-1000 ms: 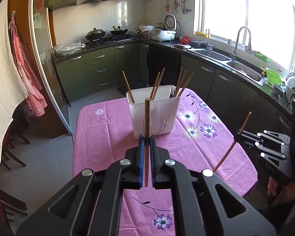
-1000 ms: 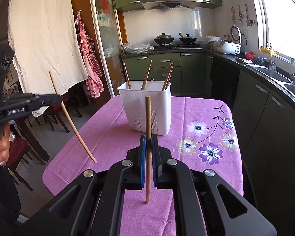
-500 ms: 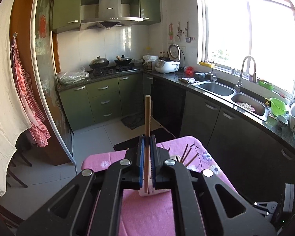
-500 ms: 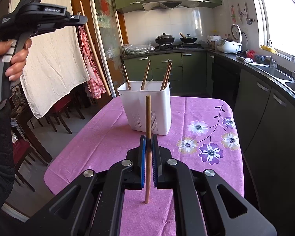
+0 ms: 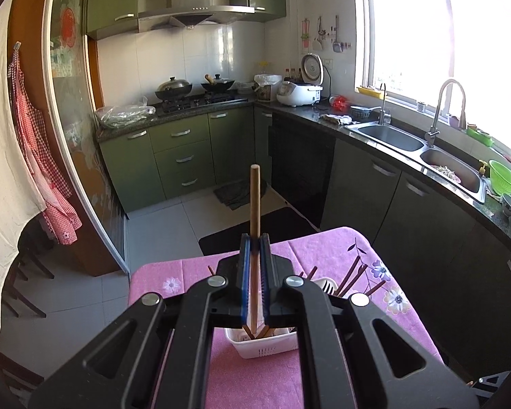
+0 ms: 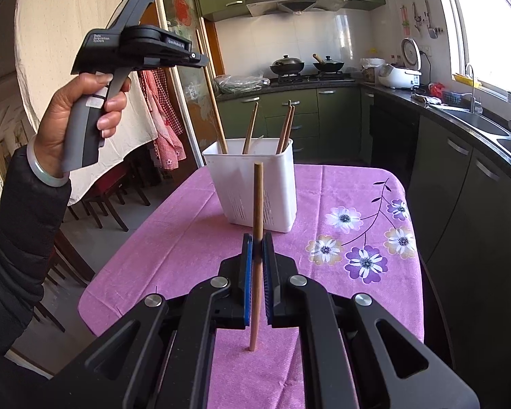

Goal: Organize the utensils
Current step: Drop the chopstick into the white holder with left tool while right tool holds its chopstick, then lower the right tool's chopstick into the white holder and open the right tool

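The left hand-held gripper (image 5: 254, 245) is closed on one wooden chopstick (image 5: 254, 204), which is pinched upright between the blue pads with its lower tip just inside the rim of the white utensil holder (image 5: 262, 346) seen below the jaws. In the right wrist view the same left hand-held gripper is seen raised in the person's left hand (image 6: 81, 126) above and to the left of the holder, with its chopstick slanting down into the holder's left side. The right hand-held gripper (image 6: 257, 248) is likewise closed on a second chopstick (image 6: 258, 197), held upright over the pink flowered cloth of the counter (image 6: 187, 238), near the holder but clearly apart from it. Several chopsticks (image 6: 284, 126) are already stood in the white holder, and a pale utensil is visible among them, though its kind cannot be told. The task is judged to be well advanced: part of the set is sorted, one chopstick is at the point of being dropped in, and one more is left to be carried to the holder. No loose utensils are seen on the visible cloth.
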`<state>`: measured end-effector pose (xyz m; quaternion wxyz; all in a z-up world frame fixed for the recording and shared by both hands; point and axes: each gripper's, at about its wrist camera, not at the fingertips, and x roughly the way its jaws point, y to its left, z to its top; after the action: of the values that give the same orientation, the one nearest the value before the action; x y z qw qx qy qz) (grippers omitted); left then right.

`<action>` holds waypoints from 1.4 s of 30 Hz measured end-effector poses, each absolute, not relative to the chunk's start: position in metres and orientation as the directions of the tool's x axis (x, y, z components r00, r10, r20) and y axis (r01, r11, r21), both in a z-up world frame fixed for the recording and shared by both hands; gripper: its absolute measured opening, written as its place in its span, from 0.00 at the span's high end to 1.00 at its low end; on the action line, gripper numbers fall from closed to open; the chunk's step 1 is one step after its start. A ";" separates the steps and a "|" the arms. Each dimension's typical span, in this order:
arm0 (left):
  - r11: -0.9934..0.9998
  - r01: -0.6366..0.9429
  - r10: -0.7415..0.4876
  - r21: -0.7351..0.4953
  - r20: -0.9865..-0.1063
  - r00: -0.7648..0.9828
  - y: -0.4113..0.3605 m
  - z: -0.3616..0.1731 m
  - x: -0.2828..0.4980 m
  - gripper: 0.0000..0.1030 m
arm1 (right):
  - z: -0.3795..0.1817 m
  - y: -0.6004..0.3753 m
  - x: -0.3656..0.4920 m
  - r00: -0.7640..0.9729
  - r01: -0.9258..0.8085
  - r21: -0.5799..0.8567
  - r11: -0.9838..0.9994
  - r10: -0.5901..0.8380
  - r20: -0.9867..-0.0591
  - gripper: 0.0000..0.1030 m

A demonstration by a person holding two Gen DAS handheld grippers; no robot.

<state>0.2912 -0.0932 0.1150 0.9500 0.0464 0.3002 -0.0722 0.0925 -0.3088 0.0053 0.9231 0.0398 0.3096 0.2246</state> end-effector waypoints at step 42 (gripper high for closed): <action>0.997 0.081 -0.072 -0.003 -0.497 0.865 -0.048 0.009 0.091 0.07 | 0.176 -0.264 0.248 0.882 -0.312 0.205 0.928 0.363 -0.300 0.93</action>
<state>0.0912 -0.0477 0.0092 0.9655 0.0089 0.2572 -0.0398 0.2476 -0.2640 0.1765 0.9672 0.0753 0.1686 0.1745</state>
